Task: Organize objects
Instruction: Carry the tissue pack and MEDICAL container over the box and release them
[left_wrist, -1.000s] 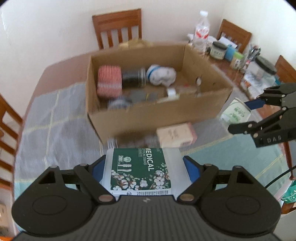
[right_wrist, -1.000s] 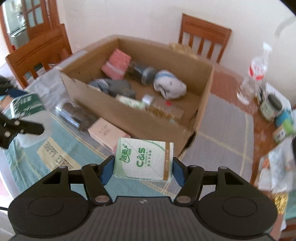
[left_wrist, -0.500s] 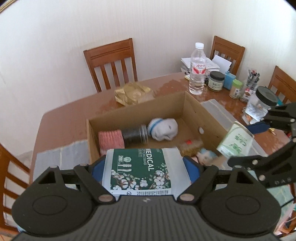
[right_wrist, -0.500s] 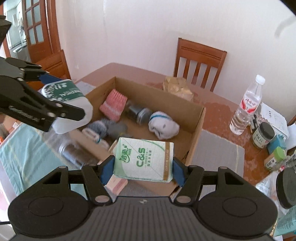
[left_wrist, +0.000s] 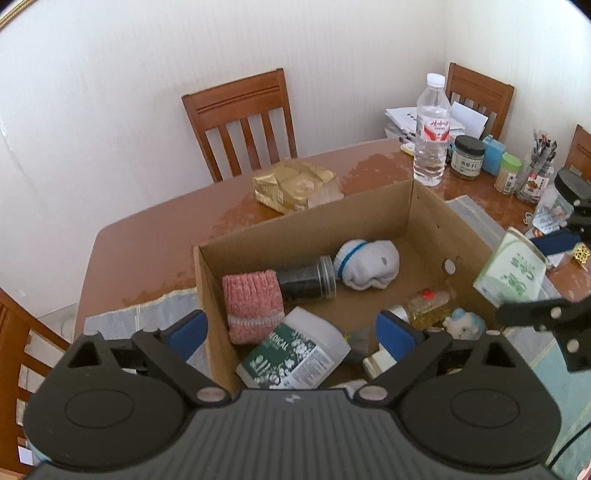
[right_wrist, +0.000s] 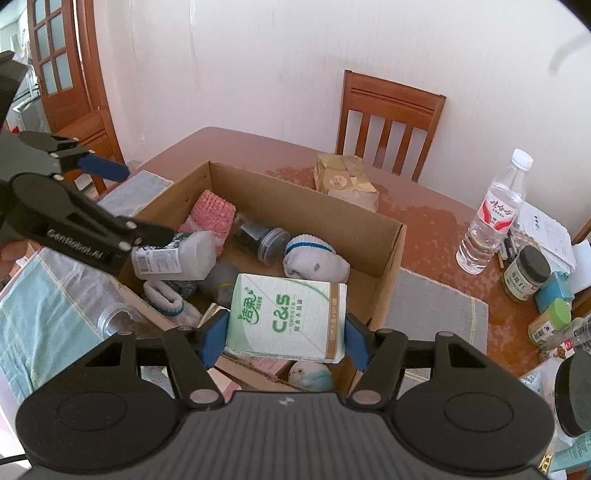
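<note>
A cardboard box (left_wrist: 303, 221) (right_wrist: 306, 195) stands open on the table. It holds a pink knit roll (left_wrist: 253, 299), a dark jar (left_wrist: 306, 282), a white sock (left_wrist: 369, 264) and other small items. My left gripper (left_wrist: 291, 332) (right_wrist: 136, 203) is open above the box's near left part. Just below it the green-labelled medical cotton swab container (left_wrist: 295, 354) (right_wrist: 177, 258) sits tilted inside the box, free of the fingers. My right gripper (right_wrist: 286, 336) (left_wrist: 532, 277) is shut on a green C&S tissue pack (right_wrist: 288, 317) (left_wrist: 511, 273) over the box's right end.
A gold packet (left_wrist: 295, 184) lies behind the box. A water bottle (left_wrist: 432, 129), jars (left_wrist: 468, 157) and papers crowd the far right corner. Wooden chairs (left_wrist: 240, 118) ring the table. A clear jar (right_wrist: 92, 291) lies on the teal cloth (right_wrist: 33, 317) left of the box.
Both grippers rose and moved over the box. The left gripper opened and let the cotton swab container go into the box. The right one still holds the tissue pack.
</note>
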